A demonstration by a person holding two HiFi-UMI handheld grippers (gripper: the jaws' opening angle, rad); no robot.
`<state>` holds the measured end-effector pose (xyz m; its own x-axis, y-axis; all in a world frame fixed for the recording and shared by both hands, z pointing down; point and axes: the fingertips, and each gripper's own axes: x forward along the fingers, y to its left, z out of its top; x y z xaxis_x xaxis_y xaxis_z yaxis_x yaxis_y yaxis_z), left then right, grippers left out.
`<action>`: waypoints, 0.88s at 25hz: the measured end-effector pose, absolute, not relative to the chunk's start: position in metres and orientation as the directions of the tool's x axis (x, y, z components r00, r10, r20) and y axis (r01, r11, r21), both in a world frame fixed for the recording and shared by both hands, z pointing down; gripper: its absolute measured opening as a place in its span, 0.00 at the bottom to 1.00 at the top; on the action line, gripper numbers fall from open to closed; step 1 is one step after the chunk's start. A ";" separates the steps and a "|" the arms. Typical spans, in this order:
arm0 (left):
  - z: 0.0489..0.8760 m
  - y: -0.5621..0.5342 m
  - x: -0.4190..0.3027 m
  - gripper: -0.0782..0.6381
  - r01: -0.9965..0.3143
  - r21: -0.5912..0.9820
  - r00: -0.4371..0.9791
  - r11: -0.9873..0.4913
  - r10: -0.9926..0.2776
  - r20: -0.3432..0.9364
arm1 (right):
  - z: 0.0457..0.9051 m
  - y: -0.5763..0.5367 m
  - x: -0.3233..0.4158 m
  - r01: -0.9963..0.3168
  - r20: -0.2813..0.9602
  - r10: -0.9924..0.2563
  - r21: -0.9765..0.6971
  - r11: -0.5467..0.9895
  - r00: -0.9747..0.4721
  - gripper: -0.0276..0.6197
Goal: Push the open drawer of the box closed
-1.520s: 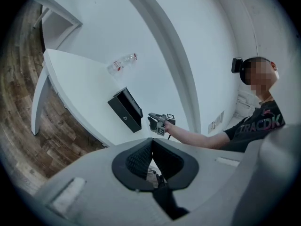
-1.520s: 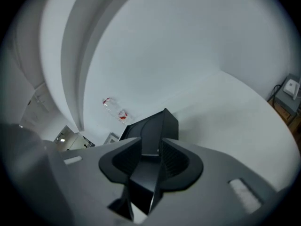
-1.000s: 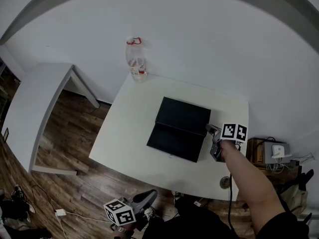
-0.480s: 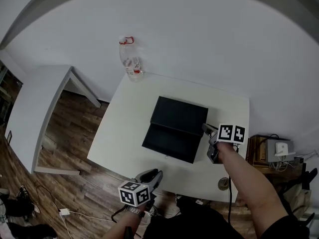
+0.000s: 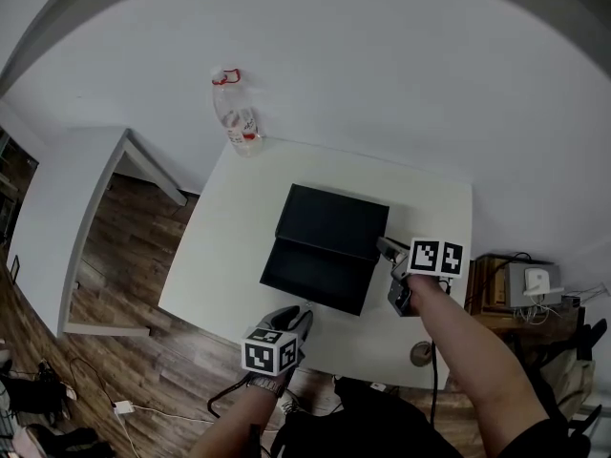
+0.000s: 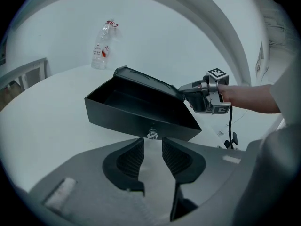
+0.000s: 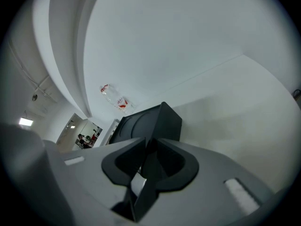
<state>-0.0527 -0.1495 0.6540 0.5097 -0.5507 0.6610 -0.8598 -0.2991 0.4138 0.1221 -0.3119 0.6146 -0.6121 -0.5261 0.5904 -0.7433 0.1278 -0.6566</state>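
The black box (image 5: 334,218) is sitting near the middle of the white table (image 5: 224,256), and its drawer (image 5: 313,277) is standing pulled out toward the near edge, not yet pushed in. The person is holding the left gripper (image 5: 302,315) just off the table's near edge, in front of the drawer and pointing at it. In the left gripper view that left gripper (image 6: 153,142) is spreading its jaws wide, with nothing between them. The drawer's small clear knob (image 6: 152,135) is showing just beyond the gap, low on the drawer's front panel (image 6: 127,119). I cannot tell whether the tips are touching it. On the right side of the box, the right gripper (image 5: 382,246) is reaching in from the near right, the person's forearm (image 5: 473,351) stretching out behind it. In the right gripper view the right gripper (image 7: 149,145) is sitting astride a thin black wall at the box's right corner. Its jaws are easing open a little while the pads are lying against that wall. A clear plastic bottle (image 5: 234,113) with a red cap ring is standing at the far left corner of the table, well apart from the box.
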 end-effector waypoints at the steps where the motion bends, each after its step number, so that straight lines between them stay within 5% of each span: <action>1: 0.655 -0.151 -0.051 0.28 -0.861 0.411 0.508 -0.299 -0.548 0.664 | 0.615 -0.312 0.122 -0.741 0.589 -0.525 -0.659 0.128 -0.614 0.17; 22: 0.664 -0.161 -0.041 0.21 -0.858 0.448 0.509 -0.250 -0.524 0.683 | 0.615 -0.310 0.121 -0.721 0.571 -0.520 -0.680 0.135 -0.636 0.17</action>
<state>-0.0411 -0.1607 0.6640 0.5092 -0.5235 0.6831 -0.8583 -0.2501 0.4481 0.1214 -0.3103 0.6154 -0.6356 -0.5200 0.5706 -0.7209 0.1354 -0.6796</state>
